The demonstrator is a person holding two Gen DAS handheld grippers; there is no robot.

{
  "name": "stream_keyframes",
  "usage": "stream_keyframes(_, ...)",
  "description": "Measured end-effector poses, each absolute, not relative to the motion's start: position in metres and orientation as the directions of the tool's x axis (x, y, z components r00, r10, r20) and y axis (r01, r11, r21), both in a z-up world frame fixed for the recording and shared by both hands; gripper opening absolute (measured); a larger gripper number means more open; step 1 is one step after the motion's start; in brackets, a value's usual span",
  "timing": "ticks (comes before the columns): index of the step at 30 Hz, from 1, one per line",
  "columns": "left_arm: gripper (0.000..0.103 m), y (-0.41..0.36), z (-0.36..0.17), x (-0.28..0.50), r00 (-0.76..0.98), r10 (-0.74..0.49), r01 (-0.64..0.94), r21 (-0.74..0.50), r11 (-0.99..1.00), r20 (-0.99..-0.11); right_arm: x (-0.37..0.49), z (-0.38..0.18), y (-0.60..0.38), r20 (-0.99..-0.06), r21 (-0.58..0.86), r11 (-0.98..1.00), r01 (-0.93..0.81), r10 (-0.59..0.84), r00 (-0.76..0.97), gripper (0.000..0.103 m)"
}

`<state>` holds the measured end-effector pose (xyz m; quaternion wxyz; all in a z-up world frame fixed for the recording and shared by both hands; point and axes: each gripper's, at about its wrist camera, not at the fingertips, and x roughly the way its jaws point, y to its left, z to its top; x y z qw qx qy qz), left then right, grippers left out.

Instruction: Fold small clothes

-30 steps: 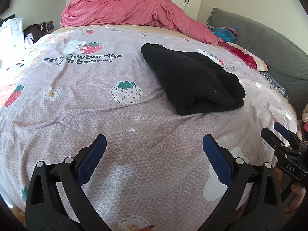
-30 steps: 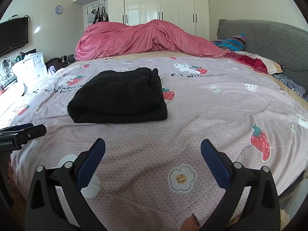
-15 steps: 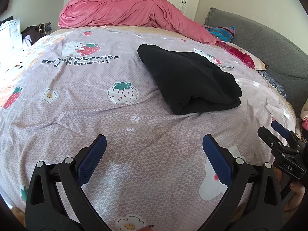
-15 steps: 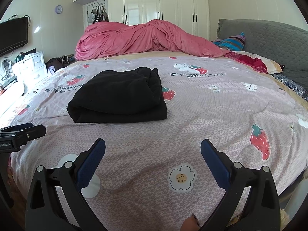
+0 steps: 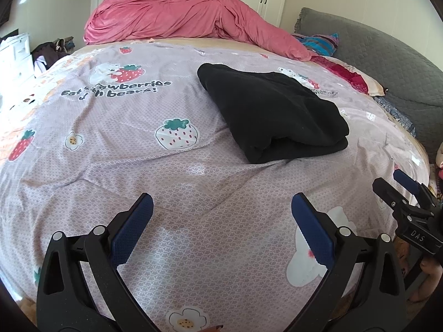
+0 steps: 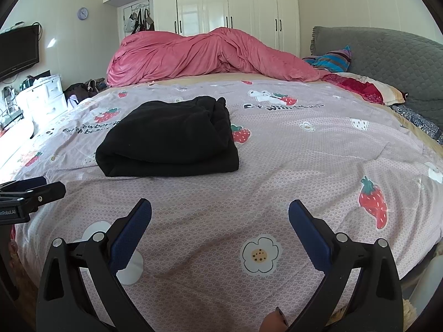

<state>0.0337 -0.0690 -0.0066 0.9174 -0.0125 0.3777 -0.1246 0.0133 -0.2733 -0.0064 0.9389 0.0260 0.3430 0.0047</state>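
Little has moved in the last second: the left gripper has drifted slightly, so the folded black garment sits a touch lower and further right in its view, while the right gripper looks unchanged. Both grippers hover above the near edge of the bed, their blue-padded fingers spread wide apart and holding nothing. The black garment lies folded into a thick rectangle on the lilac bedspread printed with strawberries and bears, well apart from both pairs of fingers. From the left gripper it lies ahead and to the right; from the right gripper it lies ahead and to the left. Each gripper shows at the edge of the other's view. A crumpled pink duvet is heaped at the far end of the bed, with white wardrobes behind it.
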Motion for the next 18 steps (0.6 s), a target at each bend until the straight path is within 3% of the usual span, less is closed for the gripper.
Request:
stream_keyframes(9, 0.094, -0.068, -0.001, 0.031, 0.680, -0.253, 0.228, -0.130, 0.965, -0.688, 0.011, -0.001, -0.282, -0.631, 0.051, 0.997, 0.059, -0.014, 0.776, 0.099)
stream_keyframes(13, 0.094, -0.050, 0.007, 0.032, 0.691, -0.267, 0.193, -0.185, 0.964, -0.672, -0.005, 0.023, -0.306, -0.576, 0.076, 0.985, 0.155, -0.084, 0.813, 0.099)
stream_keyframes(18, 0.094, 0.009, 0.022, 0.050, 0.714, -0.179, 0.054, -0.202, 0.978, -0.677, -0.053, 0.060, -0.394, -0.528, 0.056, 0.883, 0.467, -0.371, 0.764, 0.099)
